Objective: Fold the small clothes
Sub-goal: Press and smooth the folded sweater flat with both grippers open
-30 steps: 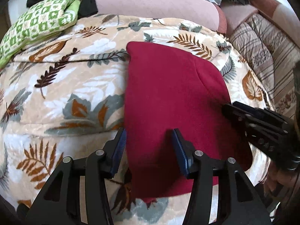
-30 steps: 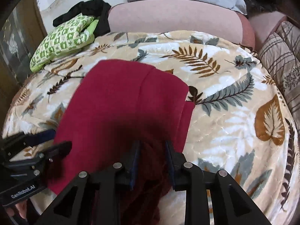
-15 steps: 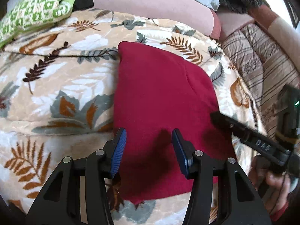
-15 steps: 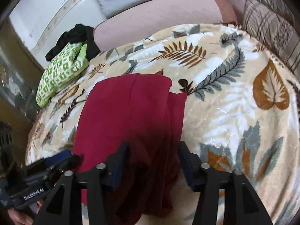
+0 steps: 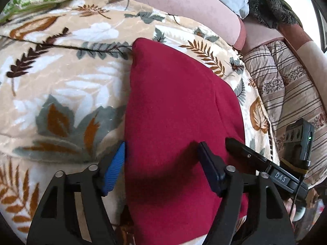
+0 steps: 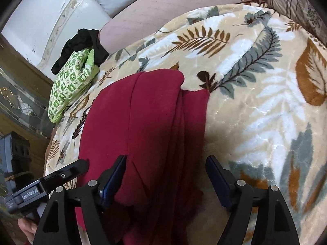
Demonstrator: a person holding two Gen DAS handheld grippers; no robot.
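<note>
Both tongs, left [image 5: 161, 163] and right [image 6: 165, 175], spread over red garment [image 5: 175, 110] on blanket [image 5: 61, 85]; pinch near edge, fold evenly.

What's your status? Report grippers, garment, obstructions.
Left hand-held gripper open, empty. Right hand-held gripper open, empty. Red garment folded on leaf-print blanket. Nothing in the way.

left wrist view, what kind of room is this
Most likely a bedroom: a leaf-print blanket covers a bed, with a pink pillow at its head and a striped quilt beside it.
</note>
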